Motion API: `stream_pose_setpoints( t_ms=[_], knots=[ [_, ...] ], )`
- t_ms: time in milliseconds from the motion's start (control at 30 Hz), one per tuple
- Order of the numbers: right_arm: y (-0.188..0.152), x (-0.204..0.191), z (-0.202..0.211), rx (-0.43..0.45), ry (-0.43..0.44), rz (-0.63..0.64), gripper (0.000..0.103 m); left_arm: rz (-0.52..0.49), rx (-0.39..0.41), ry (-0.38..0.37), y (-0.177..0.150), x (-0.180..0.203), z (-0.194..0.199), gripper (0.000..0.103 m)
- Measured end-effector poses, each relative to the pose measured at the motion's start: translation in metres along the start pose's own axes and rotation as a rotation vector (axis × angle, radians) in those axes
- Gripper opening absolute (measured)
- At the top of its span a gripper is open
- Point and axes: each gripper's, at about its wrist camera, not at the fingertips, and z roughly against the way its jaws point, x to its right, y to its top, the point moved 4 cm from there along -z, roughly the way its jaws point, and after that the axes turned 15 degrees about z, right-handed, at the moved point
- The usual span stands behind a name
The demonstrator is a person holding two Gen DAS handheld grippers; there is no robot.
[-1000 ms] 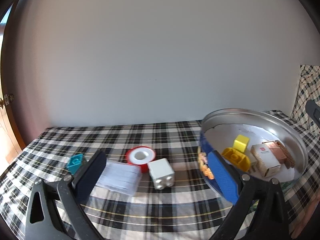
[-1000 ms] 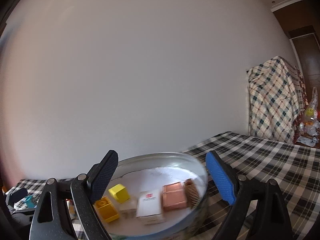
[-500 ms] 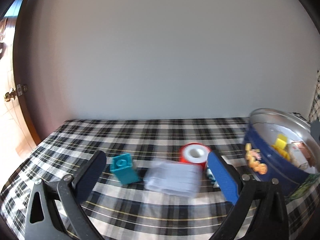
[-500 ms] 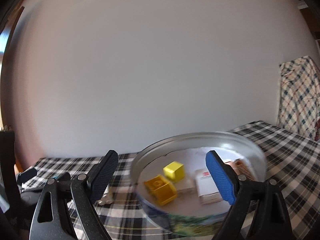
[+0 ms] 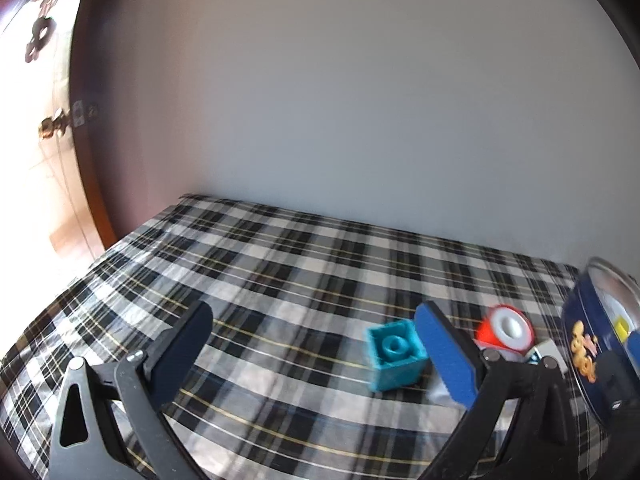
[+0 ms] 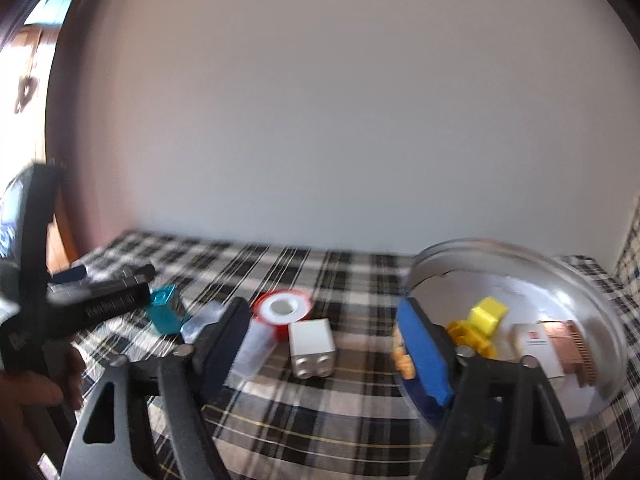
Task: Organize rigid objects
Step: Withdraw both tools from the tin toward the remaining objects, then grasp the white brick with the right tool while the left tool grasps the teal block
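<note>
The left gripper (image 5: pixel 312 344) hangs with its jaws wide apart and nothing between them over the plaid cloth (image 5: pixel 280 264), a teal block (image 5: pixel 396 354) lying just beside its blue pad. The right gripper (image 6: pixel 320 344) — its jaws have just been closing, yet grasp nothing — frames a white block (image 6: pixel 313 347) lying on the cloth in front of a red-and-white tape roll (image 6: pixel 282 310). A clear, blurred piece (image 6: pixel 252 354) — possibly a small plastic box — lies by its dark pad, and the round tin (image 6: pixel 520 252) at right holds yellow blocks (image 6: pixel 486 320) and small boxes.
</note>
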Motion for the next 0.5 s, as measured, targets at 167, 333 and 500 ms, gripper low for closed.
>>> stream_pose_setpoints(
  t_ms=[167, 333, 500],
  knots=[
    [-0.004, -0.010, -0.034, -0.138, 0.062, -0.024, 0.065, 0.074, -0.006, 0.011, 0.013, -0.018, -0.004, 0.102],
    [-0.008, -0.010, -0.059, -0.227, 0.074, -0.056, 0.061, 0.080, -0.013, 0.005, 0.014, -0.020, -0.003, 0.102],
    [-0.017, -0.013, -0.082, -0.332, 0.118, -0.069, 0.051, 0.034, -0.022, -0.007, 0.008, -0.010, -0.005, 0.102]
  ],
)
